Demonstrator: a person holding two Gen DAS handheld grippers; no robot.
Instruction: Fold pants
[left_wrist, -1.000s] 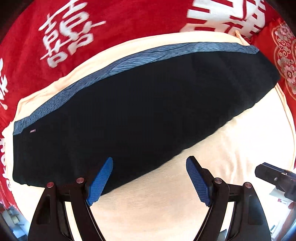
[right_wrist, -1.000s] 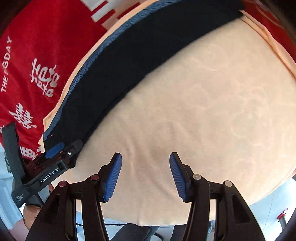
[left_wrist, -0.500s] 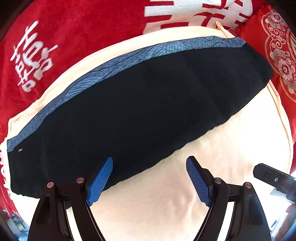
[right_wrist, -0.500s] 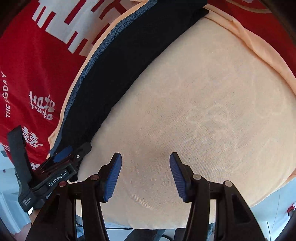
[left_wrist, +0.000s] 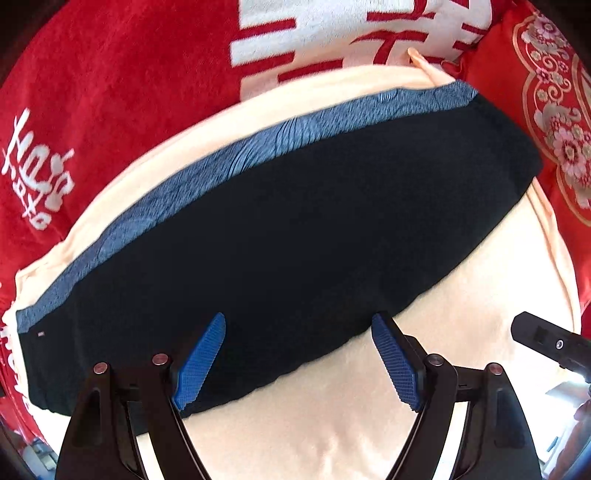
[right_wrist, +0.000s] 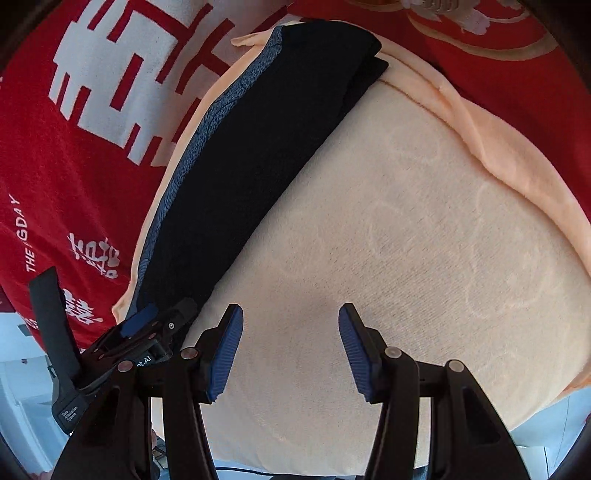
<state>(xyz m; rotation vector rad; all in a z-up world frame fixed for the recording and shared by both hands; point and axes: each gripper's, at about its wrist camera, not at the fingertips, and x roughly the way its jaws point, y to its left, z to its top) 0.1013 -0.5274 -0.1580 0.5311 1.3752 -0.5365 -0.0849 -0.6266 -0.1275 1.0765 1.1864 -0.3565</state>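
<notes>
1. Both hands are sliding sideways along the pants since the earlier pictures; the big white sign on the red blanket is now showing above the pants.
2. Lying long and flat on the peach towel, the pants are running from corner to corner under the left gripper.
3. That left gripper is hanging wide and empty, nearer the pants.
4. Beside the pants, the right gripper is half wide, empty, over bare towel.

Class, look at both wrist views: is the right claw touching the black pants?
Apart. In the right wrist view the right claw hangs open over bare peach towel; the black pants lie off to its left.
</notes>
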